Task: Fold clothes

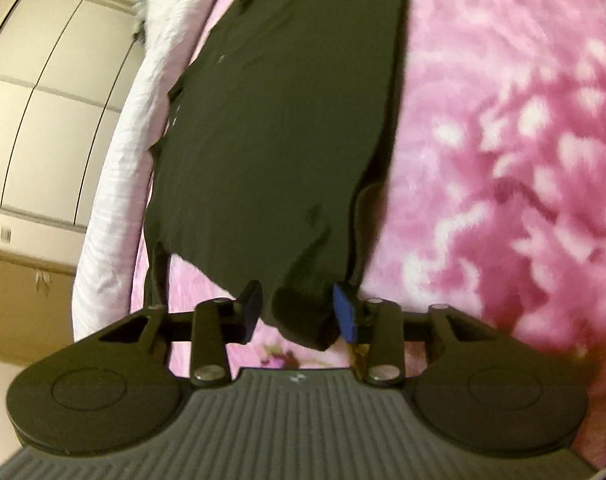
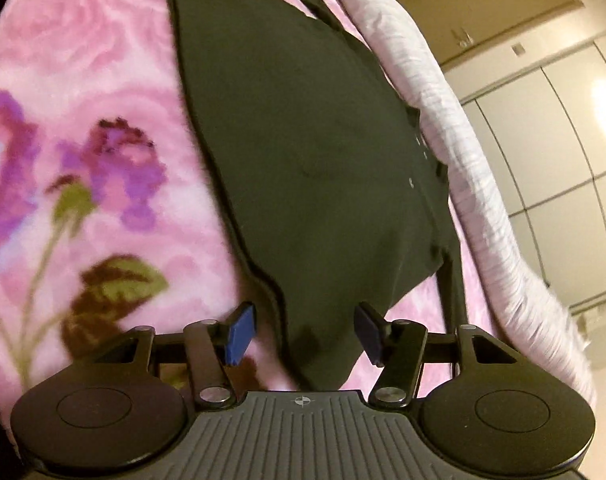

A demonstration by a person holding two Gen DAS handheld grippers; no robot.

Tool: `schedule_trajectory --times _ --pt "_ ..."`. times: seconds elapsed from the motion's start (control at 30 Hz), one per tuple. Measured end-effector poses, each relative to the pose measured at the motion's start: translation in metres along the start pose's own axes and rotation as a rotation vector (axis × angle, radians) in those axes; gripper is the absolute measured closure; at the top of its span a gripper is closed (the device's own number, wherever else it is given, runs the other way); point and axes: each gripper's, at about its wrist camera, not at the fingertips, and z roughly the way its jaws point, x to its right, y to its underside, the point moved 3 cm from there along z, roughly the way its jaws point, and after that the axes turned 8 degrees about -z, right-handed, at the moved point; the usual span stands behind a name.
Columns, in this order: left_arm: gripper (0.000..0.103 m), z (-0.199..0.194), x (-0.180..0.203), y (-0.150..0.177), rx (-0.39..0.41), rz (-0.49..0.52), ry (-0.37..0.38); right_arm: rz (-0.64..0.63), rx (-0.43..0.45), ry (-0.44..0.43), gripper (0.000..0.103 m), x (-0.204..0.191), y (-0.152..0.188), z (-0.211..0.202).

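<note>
My left gripper [image 1: 299, 312] has matt black plastic arms, shiny round metal pivot pins and a ribbed grey plastic body; its pads [image 1: 346, 312] look like soft blue foam. My right gripper [image 2: 301, 334] is made the same. The dark olive cloth garment [image 1: 279, 120] is smooth, matt knit. Under it lies a fuzzy pink flowered fleece blanket [image 1: 503, 140]; beside the garment, a crinkled white cotton sheet [image 1: 115, 168]. Beyond the sheet, glossy cream cabinet panels [image 1: 43, 80] gleam.
</note>
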Motion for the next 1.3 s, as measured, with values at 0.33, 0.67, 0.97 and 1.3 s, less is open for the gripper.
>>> schedule_trajectory --times 0.33,0.67,0.97,1.3 --pt "0.092 -0.014 -0.006 0.008 -0.039 -0.139 0.113 0.09 -0.073 -0.108 0.095 0.005 0.014 0.003" --pt "0.077 -0.055 -0.039 0.0 -0.014 -0.406 0.129 0.404 -0.119 -0.091 0.087 0.04 0.049 -0.035" --pt "0.063 -0.036 -0.059 -0.035 0.01 -0.635 0.153 0.854 -0.102 -0.093 0.072 0.08 0.084 -0.044" --pt "0.056 0.002 -0.073 -0.094 0.061 -0.69 0.196 1.267 -0.103 0.058 0.065 0.203 0.217 -0.014"
